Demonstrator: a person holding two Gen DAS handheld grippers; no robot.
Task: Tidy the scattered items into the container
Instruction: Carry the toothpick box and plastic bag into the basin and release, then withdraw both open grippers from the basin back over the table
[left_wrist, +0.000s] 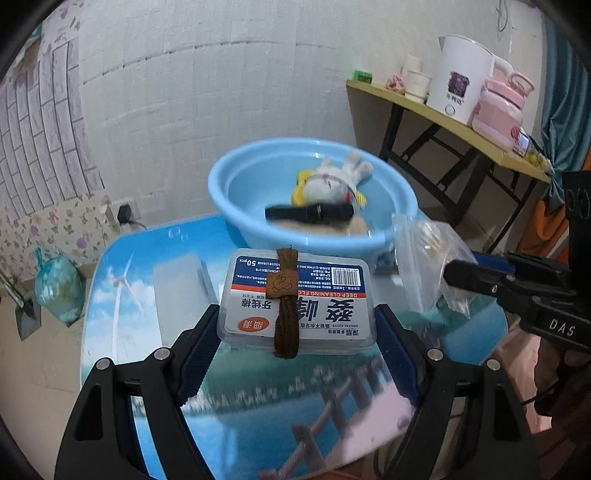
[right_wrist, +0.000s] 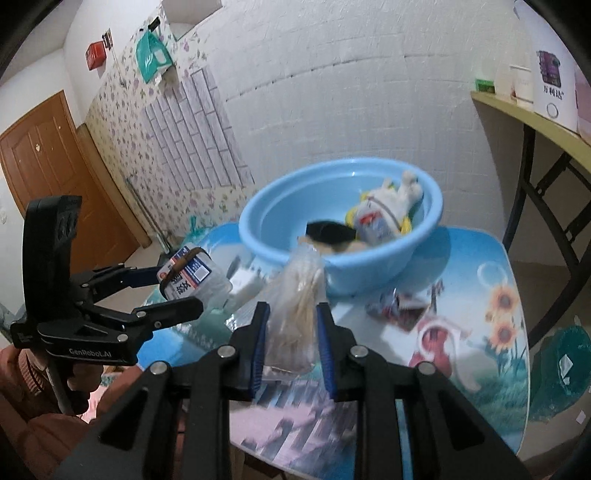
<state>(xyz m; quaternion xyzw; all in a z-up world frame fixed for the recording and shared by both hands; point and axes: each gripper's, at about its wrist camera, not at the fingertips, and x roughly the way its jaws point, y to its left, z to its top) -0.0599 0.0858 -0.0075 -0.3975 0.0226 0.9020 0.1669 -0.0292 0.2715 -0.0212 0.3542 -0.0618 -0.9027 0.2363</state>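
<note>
My left gripper (left_wrist: 297, 314) is shut on a clear dental floss box (left_wrist: 295, 299) with a brown strap (left_wrist: 285, 317) lying across it, held above the table in front of the blue basin (left_wrist: 258, 173). My right gripper (right_wrist: 291, 314) is shut on a clear plastic bag of cotton swabs (right_wrist: 295, 314), also lifted near the basin (right_wrist: 280, 199). The basin holds a white plush toy (left_wrist: 332, 177), a black cylinder (left_wrist: 310, 214) and a tan item. The bag (left_wrist: 424, 251) and right gripper (left_wrist: 476, 277) show at the right of the left wrist view; the box (right_wrist: 192, 277) and left gripper (right_wrist: 177, 291) show at the left of the right wrist view.
The round table (right_wrist: 480, 295) has a printed scenic top. A small red and white packet (right_wrist: 399, 306) and a white block (right_wrist: 247, 284) lie on it near the basin. A side table (left_wrist: 443, 118) at right carries a white kettle (left_wrist: 458, 77) and a pink bottle (left_wrist: 498, 110).
</note>
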